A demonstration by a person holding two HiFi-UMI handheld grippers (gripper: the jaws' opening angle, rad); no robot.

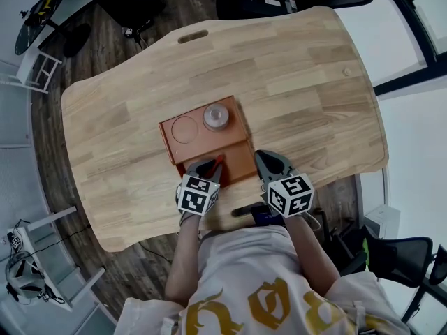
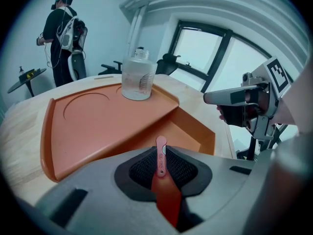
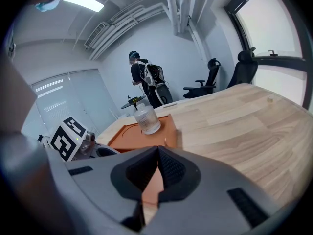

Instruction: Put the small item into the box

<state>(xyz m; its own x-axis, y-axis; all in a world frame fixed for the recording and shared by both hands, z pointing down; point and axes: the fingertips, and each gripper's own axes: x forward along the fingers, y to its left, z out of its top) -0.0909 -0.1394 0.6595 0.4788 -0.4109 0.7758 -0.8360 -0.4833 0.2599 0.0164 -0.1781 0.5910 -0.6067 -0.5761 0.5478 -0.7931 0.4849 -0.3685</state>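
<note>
An orange box (image 1: 237,160) lies on the wooden table, with a raised half bearing a round recess and a sunken open compartment (image 2: 190,133) on the near side. A clear plastic bottle (image 1: 216,116) stands on the raised half. My left gripper (image 1: 213,165) hovers at the box's near edge, shut on a slim red item (image 2: 160,148) that sticks up between the pads. My right gripper (image 1: 264,160) is just right of the box, shut with nothing in it. In the right gripper view the jaws (image 3: 157,168) meet at their tips, with the box (image 3: 129,136) and the bottle (image 3: 146,119) beyond.
A person with a backpack (image 2: 63,33) stands beyond the far end of the table. Office chairs (image 3: 215,77) stand behind it. A small knob (image 1: 347,71) lies at the table's far right. A dark object (image 1: 248,210) lies by the near edge.
</note>
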